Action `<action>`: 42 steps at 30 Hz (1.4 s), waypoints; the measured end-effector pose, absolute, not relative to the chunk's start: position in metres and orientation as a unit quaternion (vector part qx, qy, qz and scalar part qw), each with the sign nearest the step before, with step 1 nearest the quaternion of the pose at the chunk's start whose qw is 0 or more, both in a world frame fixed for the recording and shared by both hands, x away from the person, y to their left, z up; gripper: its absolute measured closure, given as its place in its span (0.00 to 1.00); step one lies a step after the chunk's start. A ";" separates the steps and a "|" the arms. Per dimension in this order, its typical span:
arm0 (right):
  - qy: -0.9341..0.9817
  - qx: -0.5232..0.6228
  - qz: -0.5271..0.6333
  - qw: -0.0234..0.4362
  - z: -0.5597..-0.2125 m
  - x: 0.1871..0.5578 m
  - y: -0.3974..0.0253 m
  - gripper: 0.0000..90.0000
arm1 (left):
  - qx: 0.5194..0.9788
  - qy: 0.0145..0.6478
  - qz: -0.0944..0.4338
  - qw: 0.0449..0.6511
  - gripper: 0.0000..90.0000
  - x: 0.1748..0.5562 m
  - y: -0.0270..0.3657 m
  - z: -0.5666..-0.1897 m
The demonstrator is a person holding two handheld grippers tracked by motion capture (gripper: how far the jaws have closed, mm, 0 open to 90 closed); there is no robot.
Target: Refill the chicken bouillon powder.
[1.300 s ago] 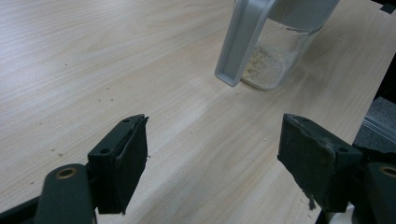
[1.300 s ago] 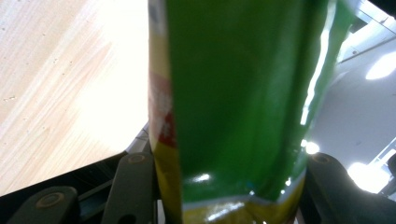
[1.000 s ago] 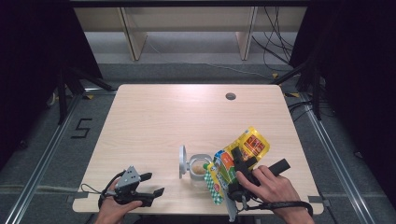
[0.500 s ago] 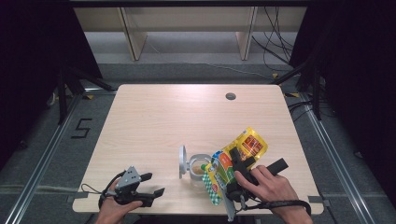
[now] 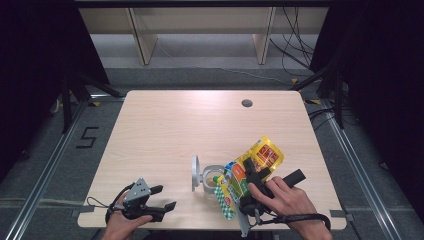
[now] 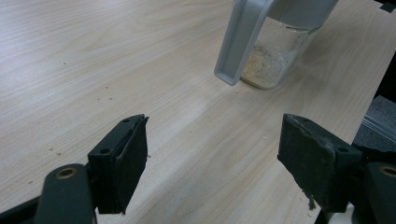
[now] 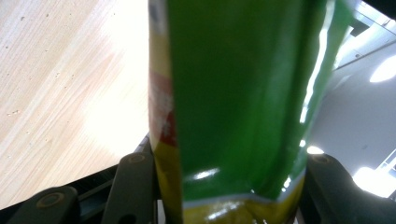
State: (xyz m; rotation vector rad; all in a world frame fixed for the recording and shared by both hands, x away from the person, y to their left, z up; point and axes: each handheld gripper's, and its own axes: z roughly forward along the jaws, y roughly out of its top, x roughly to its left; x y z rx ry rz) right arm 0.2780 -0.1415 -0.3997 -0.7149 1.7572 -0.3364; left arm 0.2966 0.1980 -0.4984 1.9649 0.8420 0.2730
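Green-yellow snack bag [image 7: 233, 107] clamped in right tool [image 7: 229, 186]; left tool [image 6: 215, 168] wide open.

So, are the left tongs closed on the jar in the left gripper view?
No, the left tongs stand wide open over bare table, and the jar sits farther off, untouched.
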 end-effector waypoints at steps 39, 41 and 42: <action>0.765 -0.278 -0.146 0.562 -0.396 0.277 -0.152 0.63 | 0.803 0.345 0.112 0.474 0.26 0.296 0.199 -0.498; 0.756 -0.298 -0.152 0.563 -0.395 0.278 -0.149 0.63 | 0.802 0.346 0.112 0.473 0.26 0.296 0.199 -0.498; 0.755 -0.301 -0.153 0.562 -0.394 0.278 -0.149 0.63 | 0.802 0.346 0.112 0.474 0.26 0.296 0.199 -0.498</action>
